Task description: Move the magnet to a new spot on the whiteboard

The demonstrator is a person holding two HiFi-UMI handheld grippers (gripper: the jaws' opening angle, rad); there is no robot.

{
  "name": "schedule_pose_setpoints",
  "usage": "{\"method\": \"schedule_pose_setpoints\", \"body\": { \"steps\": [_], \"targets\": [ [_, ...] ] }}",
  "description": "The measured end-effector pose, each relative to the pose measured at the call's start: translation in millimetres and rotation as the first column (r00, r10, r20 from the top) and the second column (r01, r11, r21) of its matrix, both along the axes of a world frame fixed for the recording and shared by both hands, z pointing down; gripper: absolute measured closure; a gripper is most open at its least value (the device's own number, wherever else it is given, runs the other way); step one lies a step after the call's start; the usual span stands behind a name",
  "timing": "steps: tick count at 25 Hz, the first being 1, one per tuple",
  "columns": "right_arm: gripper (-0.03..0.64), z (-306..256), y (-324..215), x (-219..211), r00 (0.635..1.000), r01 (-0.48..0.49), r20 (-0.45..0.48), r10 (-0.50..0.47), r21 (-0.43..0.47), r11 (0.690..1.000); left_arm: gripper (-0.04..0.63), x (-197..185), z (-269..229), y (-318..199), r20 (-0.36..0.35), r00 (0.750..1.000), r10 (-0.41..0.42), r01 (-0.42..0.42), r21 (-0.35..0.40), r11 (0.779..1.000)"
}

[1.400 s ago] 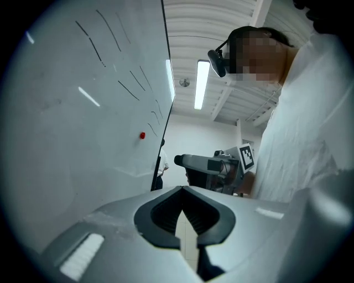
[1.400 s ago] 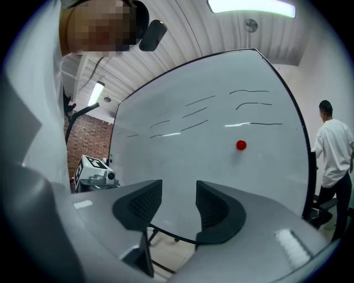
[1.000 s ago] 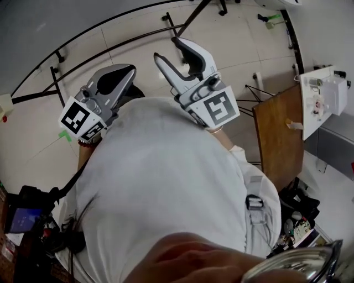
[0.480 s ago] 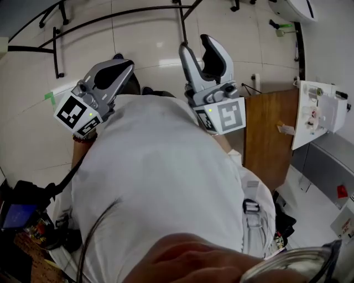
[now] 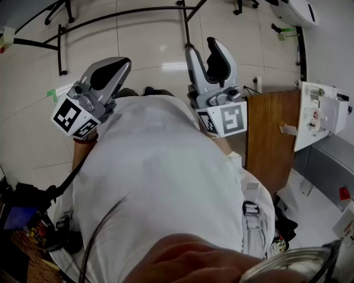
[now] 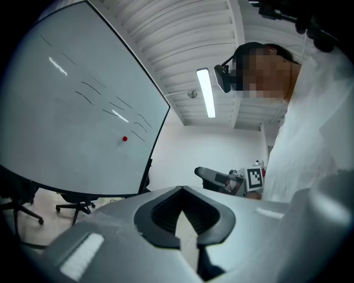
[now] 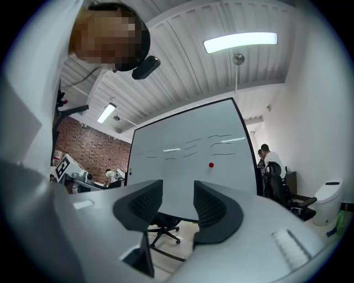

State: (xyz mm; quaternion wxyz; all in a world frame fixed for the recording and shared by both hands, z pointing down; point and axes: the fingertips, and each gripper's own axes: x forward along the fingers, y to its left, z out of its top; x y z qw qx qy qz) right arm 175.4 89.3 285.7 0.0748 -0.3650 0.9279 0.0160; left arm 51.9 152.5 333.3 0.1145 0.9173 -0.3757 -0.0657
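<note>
A small red magnet (image 6: 125, 139) (image 7: 211, 164) sticks to the whiteboard (image 6: 61, 110) (image 7: 182, 160), just below some short pen strokes. The board stands well ahead of both grippers, out of reach. My left gripper (image 5: 120, 63) (image 6: 182, 190) is shut with nothing in it, its jaw tips meeting. My right gripper (image 5: 203, 47) (image 7: 178, 190) is open and empty, and the board shows through the gap between its pads. In the head view both grippers are held up in front of the person's white shirt (image 5: 160, 182), above the tiled floor.
The board's black stand legs (image 5: 110, 14) cross the floor ahead. Office chairs (image 6: 72, 207) (image 7: 166, 232) sit under the board. A brown wooden panel (image 5: 271, 138) and a white box (image 5: 321, 110) are on the right. Two people (image 7: 271, 163) are beside the board's right edge.
The head view has swung, so the floor and stand legs sit differently. Both grippers have shifted slightly upward in view, and the right one now points straighter. Neither jaw state changed.
</note>
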Motion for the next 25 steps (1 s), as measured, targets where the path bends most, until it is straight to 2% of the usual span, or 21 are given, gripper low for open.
{"method": "schedule_pose_setpoints", "body": {
  "steps": [4,9,13,18,21,25],
  "targets": [
    [0.437,10.2,3.8,1.2,1.000,-0.012,0.008,0.012,-0.045,0.999,0.594,1.3,7.6,4.4,0.026,1.000,0.004,-0.004,-0.012,1.000],
    [0.437,9.7,-3.5,-14.8,0.997,0.076,-0.011,-0.077,-0.048,0.996,0.594,0.6,5.4,-2.4,0.044,0.999,-0.003,0.005,-0.029,1.000],
    [0.437,-2.2,19.5,-54.4,0.994,0.110,-0.004,-0.110,-0.047,0.993,0.594,-27.8,-6.2,22.2,0.078,0.997,-0.024,0.027,-0.030,0.999],
    [0.436,-11.5,39.3,-79.6,0.989,0.149,0.006,-0.149,-0.045,0.988,0.594,-62.8,-19.2,34.4,0.072,0.995,-0.068,0.069,-0.007,0.998],
    [0.436,-8.2,34.7,-86.2,0.991,0.135,-0.020,-0.136,-0.039,0.990,0.594,-70.4,-13.4,26.9,0.068,0.996,-0.050,0.051,-0.008,0.999],
    [0.436,-8.5,27.3,-87.8,0.993,0.120,-0.018,-0.121,-0.044,0.992,0.594,-56.6,-23.5,11.1,0.050,0.999,-0.007,0.006,0.025,1.000]
  ]
}}
